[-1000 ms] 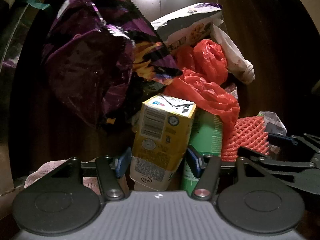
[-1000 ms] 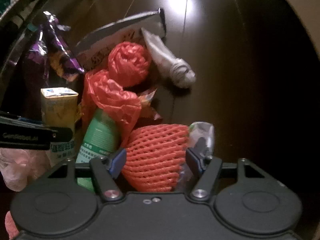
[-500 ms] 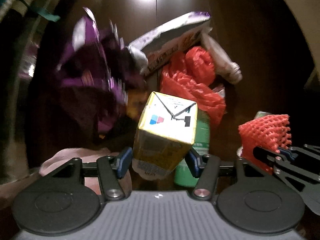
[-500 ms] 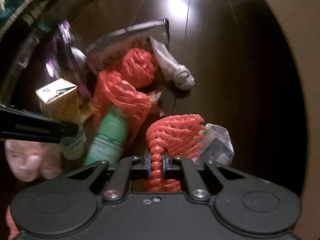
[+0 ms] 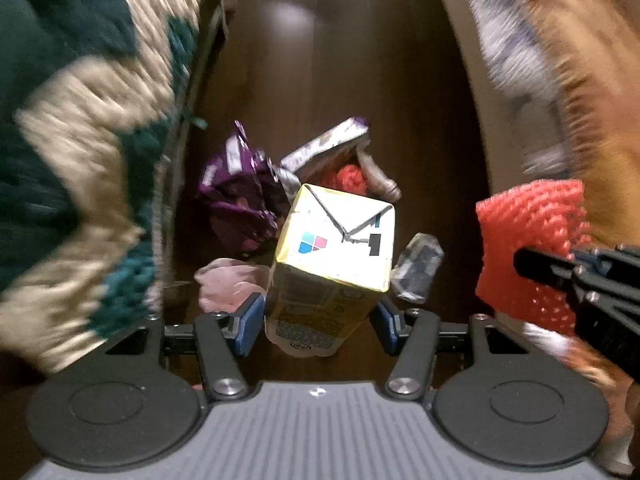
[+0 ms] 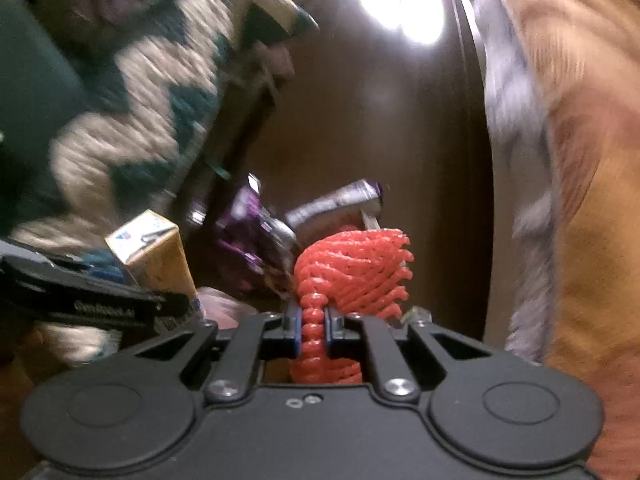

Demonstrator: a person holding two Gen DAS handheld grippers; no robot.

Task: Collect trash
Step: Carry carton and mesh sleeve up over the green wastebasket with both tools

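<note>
Yellow carton point(image 5: 332, 264) clamped in left hand-held gripper point(image 5: 318, 322), red foam net point(image 6: 352, 276) pinched in right hand-held gripper point(image 6: 314, 330) — both aloft

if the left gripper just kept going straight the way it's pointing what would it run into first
Probably the trash pile on the dark floor: the left gripper, shut on the yellow carton, points steeply down at the purple wrapper. Depth is unclear.

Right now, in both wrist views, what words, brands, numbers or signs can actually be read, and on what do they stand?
Nothing reads clearly in either view.
Left gripper: raised lettering along its side, too blurred to spell out.
Yellow carton: small print and a round mark on its side, too small to read; its top has coloured squares and black blocks, no words.
Purple snack bags: print blurred, unreadable.
Red foam net in the right gripper: no text.
</note>
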